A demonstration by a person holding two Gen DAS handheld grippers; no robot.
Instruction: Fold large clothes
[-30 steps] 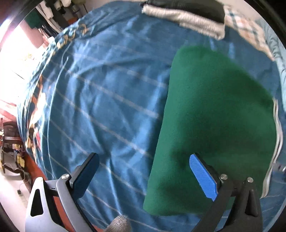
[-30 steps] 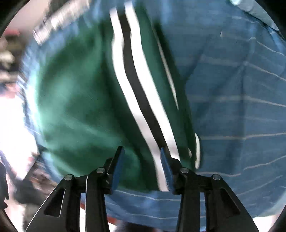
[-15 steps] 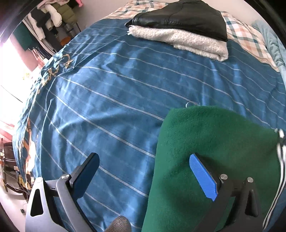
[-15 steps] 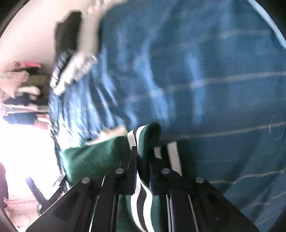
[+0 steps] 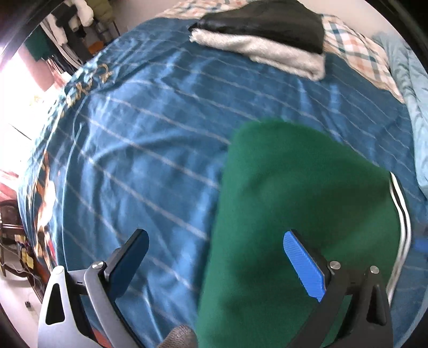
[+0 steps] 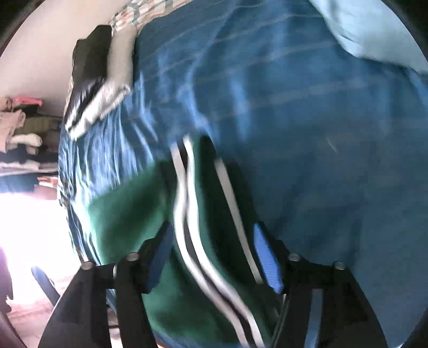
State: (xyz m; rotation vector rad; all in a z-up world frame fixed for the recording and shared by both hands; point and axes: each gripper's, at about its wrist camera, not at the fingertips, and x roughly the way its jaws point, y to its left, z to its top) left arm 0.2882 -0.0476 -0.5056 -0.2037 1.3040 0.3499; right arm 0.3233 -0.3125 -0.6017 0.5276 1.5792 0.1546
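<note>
Spreading apart again after a brief pinch half a second ago, the right gripper (image 6: 214,254) now stands with both blue pads clear of the cloth; its jaws have just been opening, with the striped edge of the green garment (image 6: 128,214) lying between and beneath them, not pressed. Item 1, right gripper: released, hovering over the white-and-black stripes (image 6: 187,214). Item 2, left gripper (image 5: 214,259): fingers wide, empty, 1 pad over the blue striped bedspread (image 5: 149,150), the other over plain green fabric. Item 3, green garment: flat on the bedspread in a compact folded shape, stripes along its right edge, lower on the bed than 1 second ago. Item 4, far end of the bed: a folded black garment (image 5: 262,21) stacked on a white one (image 5: 267,50), beside a checked pillow (image 5: 355,50). Assessment: the release suggests this fold is laid and the garment is near done; smoothing or stacking probably remains.
</note>
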